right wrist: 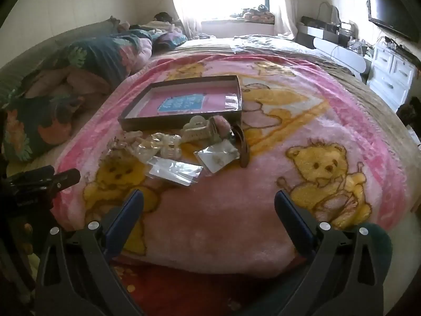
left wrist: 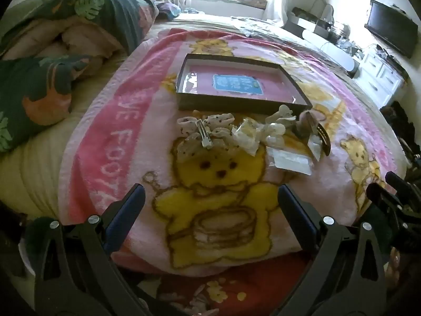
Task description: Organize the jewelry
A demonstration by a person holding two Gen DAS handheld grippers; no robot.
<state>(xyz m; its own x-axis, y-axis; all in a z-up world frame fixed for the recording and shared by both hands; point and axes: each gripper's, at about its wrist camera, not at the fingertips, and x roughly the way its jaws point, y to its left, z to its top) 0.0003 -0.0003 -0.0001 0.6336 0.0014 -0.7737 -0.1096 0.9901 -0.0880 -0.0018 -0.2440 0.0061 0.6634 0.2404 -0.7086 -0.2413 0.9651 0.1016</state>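
**Now: first pick from the pile, box waiting empty**

Still nothing sorted: jewelry and hair pieces lie in a loose heap on the pink bear blanket (left wrist: 136, 142) spread over the bed, just in front of the shallow dark box (left wrist: 244, 84), which holds only a printed card (left wrist: 238, 85) on its pink floor. Left gripper (left wrist: 210, 197) hovering over the blanket short of the heap, jaws spread wide, nothing between them. Right gripper (right wrist: 209, 197) likewise wide apart and empty, near the blanket's front edge.

Advice, as judgement only:

- Best to start at the heap's edge, not its middle. For the left side, the speckled bow clip (left wrist: 205, 129) with its metal clasp up, lying apart enough to grasp cleanly.
- For the right side, the brown strap (right wrist: 243, 144) or the small bagged earrings (right wrist: 218, 158), both at the near right fringe.
- Better to pinch the stiff part: the metal clasp of the bow, the edge of a bag. Soft ribbon likely to slip; slick plastic likely to slide.
- The clear flat bag (right wrist: 175, 171) lies flush on plush fabric; a shallow, scooping approach probably needed to get a finger under it.
- The pale claw clips (right wrist: 200, 129) touch one another beside the box wall; lifting one could drag a neighbour along, so a slow rise and a check.
- One gripper at a time over the heap, to avoid a clash.
- Release low inside the box, clear of its rim.
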